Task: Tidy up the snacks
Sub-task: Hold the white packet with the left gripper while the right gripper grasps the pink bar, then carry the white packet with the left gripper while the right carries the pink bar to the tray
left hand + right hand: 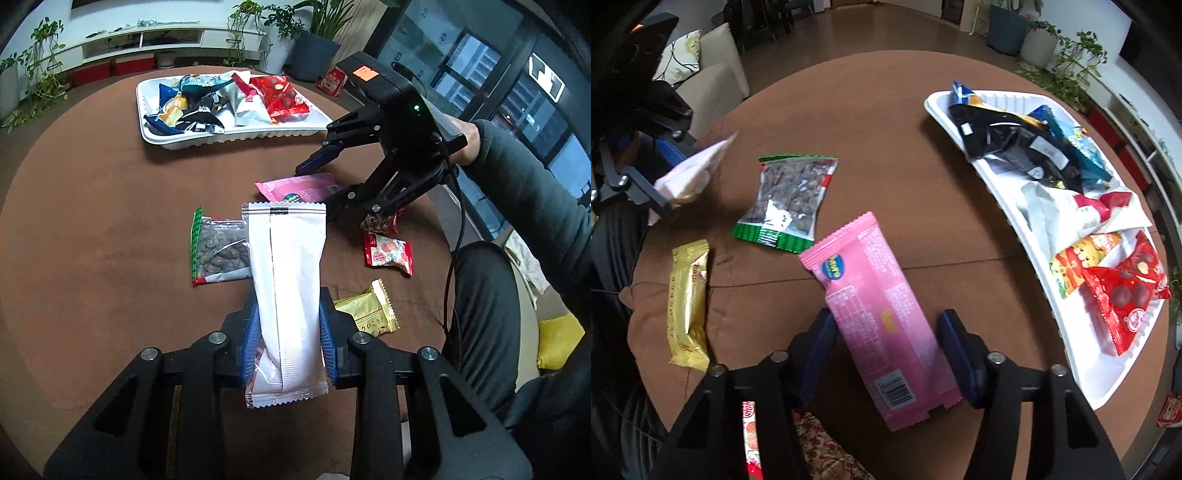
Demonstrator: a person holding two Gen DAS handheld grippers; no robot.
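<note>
White crimped wrapper (286, 295) pinched in left tongs (288, 343); right tongs (886, 350) spread astride pink packet (875, 310).

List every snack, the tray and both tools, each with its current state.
Left tool: shut on white packet.
White packet: lifted, gripped near its lower end.
Right tool: open, straddling pink packet.
Pink packet: flat on table, not gripped.
Nut bag: lying on table.
Gold packet: lying on table.
White tray: holds several snack bags.
</note>
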